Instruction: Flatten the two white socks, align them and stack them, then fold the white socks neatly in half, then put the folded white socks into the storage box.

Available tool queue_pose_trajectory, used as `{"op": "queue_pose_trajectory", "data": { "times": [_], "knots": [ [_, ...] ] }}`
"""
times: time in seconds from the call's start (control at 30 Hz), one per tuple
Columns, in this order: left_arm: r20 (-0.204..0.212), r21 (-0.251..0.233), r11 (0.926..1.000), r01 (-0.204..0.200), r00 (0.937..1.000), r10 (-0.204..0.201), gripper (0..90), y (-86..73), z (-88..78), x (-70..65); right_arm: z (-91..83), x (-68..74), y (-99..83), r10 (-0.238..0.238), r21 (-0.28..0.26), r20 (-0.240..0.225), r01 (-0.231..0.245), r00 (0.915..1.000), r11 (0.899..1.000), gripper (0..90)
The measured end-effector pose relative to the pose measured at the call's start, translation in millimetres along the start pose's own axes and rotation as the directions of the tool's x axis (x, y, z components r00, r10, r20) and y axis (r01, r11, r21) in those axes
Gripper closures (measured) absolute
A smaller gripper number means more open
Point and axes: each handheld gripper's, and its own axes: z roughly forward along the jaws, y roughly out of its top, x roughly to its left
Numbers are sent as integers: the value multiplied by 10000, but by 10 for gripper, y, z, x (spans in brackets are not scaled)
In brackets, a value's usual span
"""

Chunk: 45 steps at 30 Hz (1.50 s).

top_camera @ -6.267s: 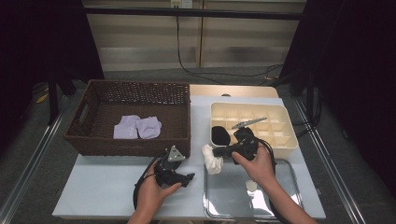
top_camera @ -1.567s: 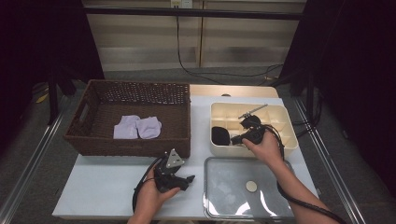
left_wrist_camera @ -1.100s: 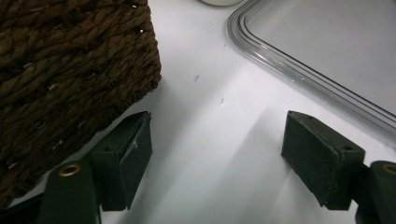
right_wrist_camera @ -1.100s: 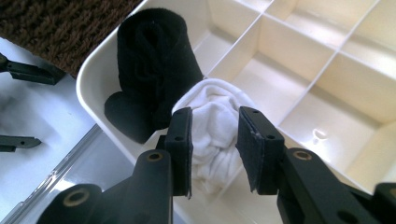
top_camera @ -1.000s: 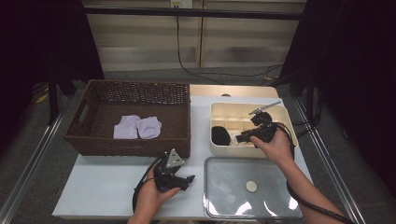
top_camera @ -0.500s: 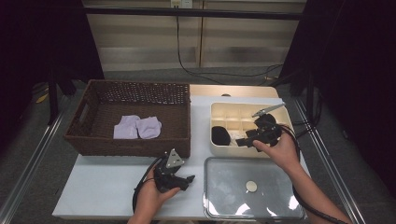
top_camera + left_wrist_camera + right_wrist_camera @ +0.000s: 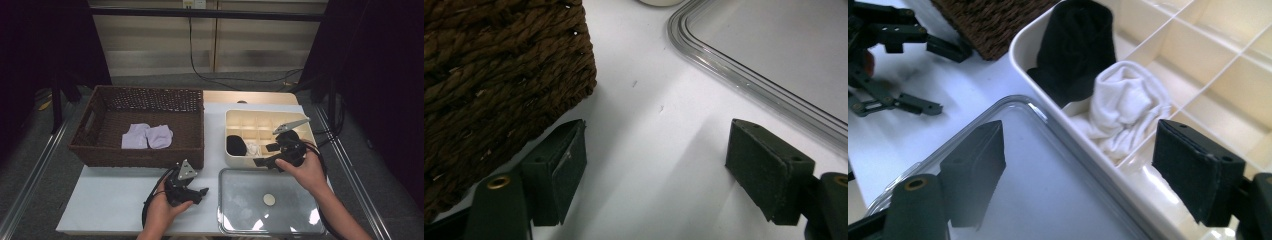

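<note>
The right claw (image 7: 268, 155) hangs over the near edge of the cream divided box (image 7: 235, 150), its jaws just having spread apart and nothing between them. The white sock (image 7: 1125, 107) it carried 6.3 seconds ago, then over the clear tray, now lies bunched in a front compartment of that box, just beside the black sock (image 7: 1075, 47) in the neighbouring compartment. The right hand (image 7: 305, 172) has since crossed from the tray to the box.

The left claw (image 7: 197, 192) rests on the white table (image 7: 110, 195) in the person's left hand (image 7: 162, 212), jaws wide apart and empty, its place unchanged across the frames, near the corner of the brown wicker basket (image 7: 145, 155). Two pale lilac socks (image 7: 147, 136) lie inside the basket as before. The clear tray (image 7: 235, 220) sits in front of the box, a small round disc (image 7: 269, 199) on it. No brand, label or writing can be read anywhere.
</note>
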Motion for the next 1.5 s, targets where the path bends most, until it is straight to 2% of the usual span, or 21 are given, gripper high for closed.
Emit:
{"op": "queue_pose_trajectory", "data": {
  "times": [0.1,0.2,0.47,0.77,0.83,0.93,1.1,1.27,1.33,1.5],
  "knots": [
    [3,-6,10000,-1,10000,1,239,0,0,0,9,48,-43,-155,-8,-43,155,9999,9999,182],
    [2,-4,10000,-3,10000,3,239,0,0,0,17,99,-83,-335,-93,-291,333,9990,9994,169],
    [4,-8,10000,0,10000,0,239,0,0,0,75,220,-193,-749,72,-592,755,9954,9971,166],
    [37,-61,10000,23,10000,-23,239,-2,4,2,231,302,-409,-833,411,-899,873,9925,9953,165],
    [38,-62,10000,23,10000,-22,239,-2,4,2,274,310,-462,-972,434,-954,1017,9907,9939,166],
    [20,-41,10000,3,10000,-3,239,-1,2,1,344,320,-545,-860,508,-1079,919,9904,9945,165],
    [36,-63,10000,17,10000,-17,239,-2,4,2,437,336,-640,-1041,441,-910,1084,9904,9931,166],
    [35,-63,10000,22,10000,-21,239,-2,4,3,508,370,-705,-1491,378,-582,1514,9871,9877,163],
    [40,-61,10000,12,10000,-12,238,-2,4,3,529,385,-726,-1793,394,-411,1809,9829,9827,161],
    [91,-58,10000,17,10000,-17,233,-2,5,4,546,415,-772,-2019,125,-164,2021,9793,9793,156]
  ]
}}
